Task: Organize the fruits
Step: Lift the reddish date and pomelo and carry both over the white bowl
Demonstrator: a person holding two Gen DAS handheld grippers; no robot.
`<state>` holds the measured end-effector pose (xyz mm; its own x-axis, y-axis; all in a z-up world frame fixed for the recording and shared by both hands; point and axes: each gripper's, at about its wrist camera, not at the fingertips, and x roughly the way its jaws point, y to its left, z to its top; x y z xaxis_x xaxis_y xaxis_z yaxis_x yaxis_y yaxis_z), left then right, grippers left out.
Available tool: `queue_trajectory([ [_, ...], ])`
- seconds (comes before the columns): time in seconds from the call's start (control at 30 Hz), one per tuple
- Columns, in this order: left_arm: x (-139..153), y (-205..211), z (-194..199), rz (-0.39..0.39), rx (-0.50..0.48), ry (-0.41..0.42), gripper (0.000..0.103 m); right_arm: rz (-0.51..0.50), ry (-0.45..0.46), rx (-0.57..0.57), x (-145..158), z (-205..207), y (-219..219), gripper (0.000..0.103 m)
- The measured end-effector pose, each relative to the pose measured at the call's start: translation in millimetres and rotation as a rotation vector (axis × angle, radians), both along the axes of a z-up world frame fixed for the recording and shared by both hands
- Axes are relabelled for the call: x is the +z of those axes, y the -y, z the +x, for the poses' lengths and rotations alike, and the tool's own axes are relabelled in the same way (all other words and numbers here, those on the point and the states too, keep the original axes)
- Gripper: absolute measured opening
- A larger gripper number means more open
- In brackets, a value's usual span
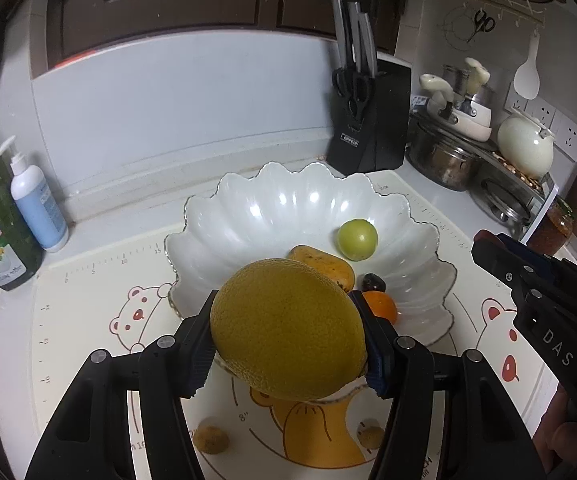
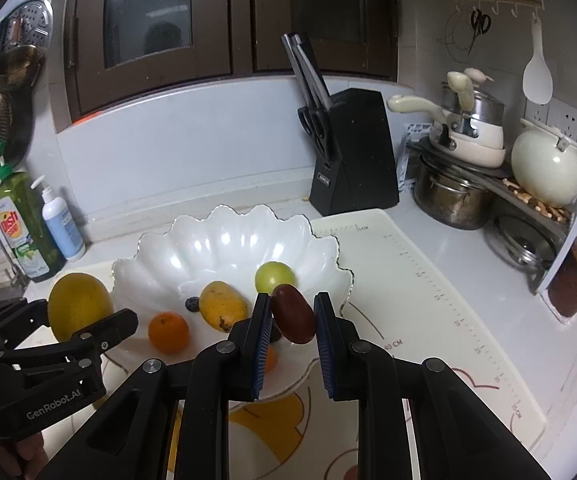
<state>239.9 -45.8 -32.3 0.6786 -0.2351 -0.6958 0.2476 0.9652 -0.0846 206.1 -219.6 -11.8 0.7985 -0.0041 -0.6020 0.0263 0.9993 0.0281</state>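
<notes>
Our left gripper [image 1: 288, 344] pinched one big yellow-green citrus [image 1: 288, 328] above the bowl's [image 2: 224, 240] near rim. Our right gripper [image 2: 290, 316] pinched one dark-red fruit [image 2: 293, 314]. We counted four fruits inside.

Left wrist view close above the scalloped bowl [image 1: 296, 208], facing the backsplash, right wrist view likewise, rightward, both sharing bowl, knife block [image 2: 352, 152]
</notes>
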Motion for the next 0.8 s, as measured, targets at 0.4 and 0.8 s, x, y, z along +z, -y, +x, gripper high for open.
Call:
queue_trajectory([
  [0.4,-18.9,0.3,28.7,-0.013,0.002,-0.038,0.06,0.009,-0.047,0.006,-23.5,30.2,1.3,0.023],
  [0.8,-31.8,0.8,38.4,-0.014,-0.006,-0.074,0.06,0.009,-0.083,0.022,-35.5,45.9,0.5,0.023],
])
